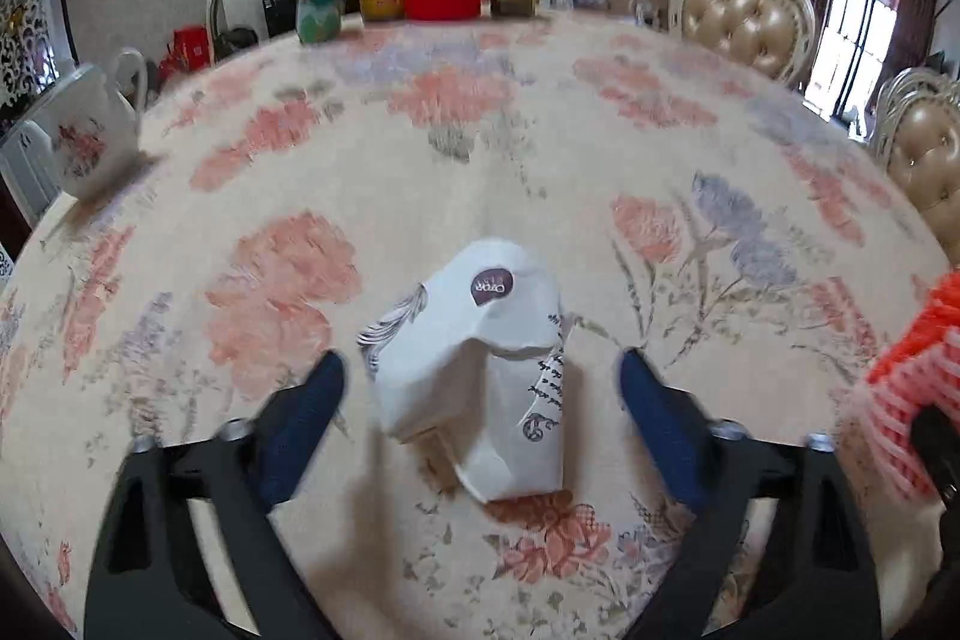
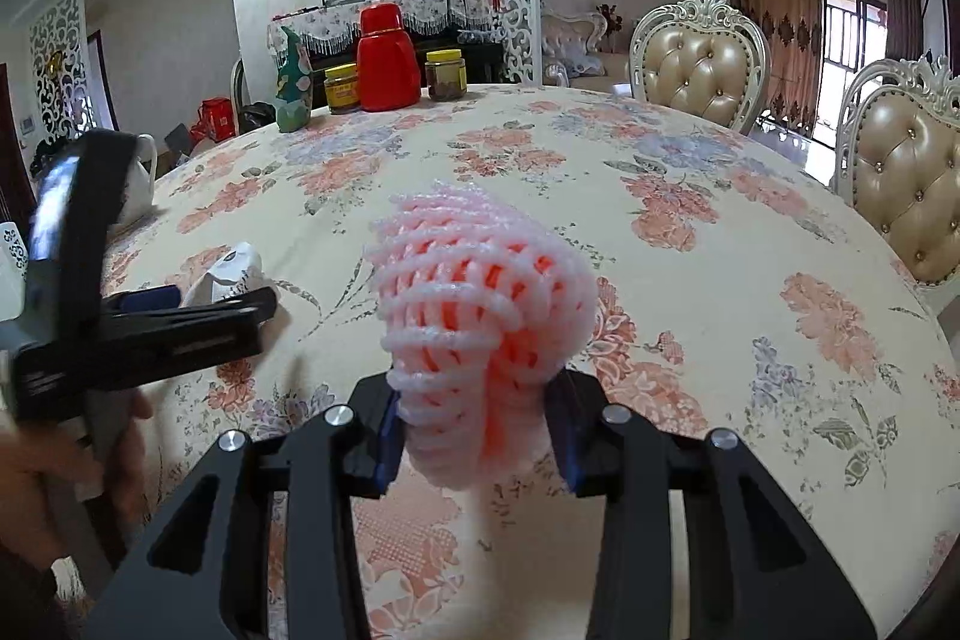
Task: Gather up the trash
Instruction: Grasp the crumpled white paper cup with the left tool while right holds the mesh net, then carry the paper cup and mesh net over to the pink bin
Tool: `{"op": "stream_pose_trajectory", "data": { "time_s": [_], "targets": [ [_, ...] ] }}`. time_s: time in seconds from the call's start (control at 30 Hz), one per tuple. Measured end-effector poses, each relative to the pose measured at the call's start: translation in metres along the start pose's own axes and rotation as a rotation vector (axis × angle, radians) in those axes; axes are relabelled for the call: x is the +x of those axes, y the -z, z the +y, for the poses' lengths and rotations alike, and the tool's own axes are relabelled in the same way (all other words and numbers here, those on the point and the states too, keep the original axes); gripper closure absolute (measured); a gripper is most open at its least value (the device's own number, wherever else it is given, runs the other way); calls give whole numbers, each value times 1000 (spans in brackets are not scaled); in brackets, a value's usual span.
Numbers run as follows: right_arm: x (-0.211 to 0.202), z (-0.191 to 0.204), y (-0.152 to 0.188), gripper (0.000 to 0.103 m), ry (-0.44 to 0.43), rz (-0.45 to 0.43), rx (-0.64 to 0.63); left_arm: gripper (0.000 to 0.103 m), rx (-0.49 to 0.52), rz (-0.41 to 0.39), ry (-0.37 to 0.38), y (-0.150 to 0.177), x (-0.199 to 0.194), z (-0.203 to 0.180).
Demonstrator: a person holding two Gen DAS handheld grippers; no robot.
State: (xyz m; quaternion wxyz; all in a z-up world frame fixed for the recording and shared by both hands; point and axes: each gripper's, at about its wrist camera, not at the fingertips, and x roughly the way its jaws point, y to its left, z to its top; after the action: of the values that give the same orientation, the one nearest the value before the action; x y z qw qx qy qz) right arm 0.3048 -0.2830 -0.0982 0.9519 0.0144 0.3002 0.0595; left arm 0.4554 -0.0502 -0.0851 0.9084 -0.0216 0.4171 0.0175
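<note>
Left gripper [image 1: 483, 370] straddling crumpled white paper bag [image 1: 480, 376], fingers gaping, untouching. Right gripper [image 2: 474, 406] clamping pink foam fruit net [image 2: 480, 304]; only right view showing that clamping.

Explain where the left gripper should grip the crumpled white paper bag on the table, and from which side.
Grip the crumpled white paper bag across its narrower near half, coming from above and the near side. The left gripper already straddles it, pads clear. The bag lies flat on the tablecloth, so a squeeze should bunch the paper upward.
</note>
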Motion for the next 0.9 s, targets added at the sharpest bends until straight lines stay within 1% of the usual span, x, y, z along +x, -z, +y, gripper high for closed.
{"op": "stream_pose_trajectory", "data": {
  "time_s": [0.03, 0.07, 0.23, 0.37, 0.47, 0.63, 0.8, 0.9],
  "targets": [
    [0, 0, 0, 64, 4, -2, 0, 43, -3, 15, 7, 0, 2, 0],
    [0, 0, 0, 64, 4, -5, 0, 44, -5, 13, 6, 1, 1, 0],
    [0, 1, 0, 64, 2, 0, 0, 45, 17, -54, 25, 18, -25, 1],
    [1, 1, 0, 64, 9, 5, 3, 45, 17, -129, 26, 35, -55, 6],
    [1, 1, 0, 64, 14, 8, 6, 45, 9, -146, 37, 44, -68, 8],
    [2, 1, 0, 64, 23, 13, 8, 45, 7, -192, 19, 61, -91, 10],
    [2, 4, 2, 64, 0, 27, -10, 45, -9, -233, 12, 72, -113, 15],
    [-6, 8, 5, 64, -38, 40, -11, 45, -2, -255, 3, 79, -124, 17]
  ]
}}
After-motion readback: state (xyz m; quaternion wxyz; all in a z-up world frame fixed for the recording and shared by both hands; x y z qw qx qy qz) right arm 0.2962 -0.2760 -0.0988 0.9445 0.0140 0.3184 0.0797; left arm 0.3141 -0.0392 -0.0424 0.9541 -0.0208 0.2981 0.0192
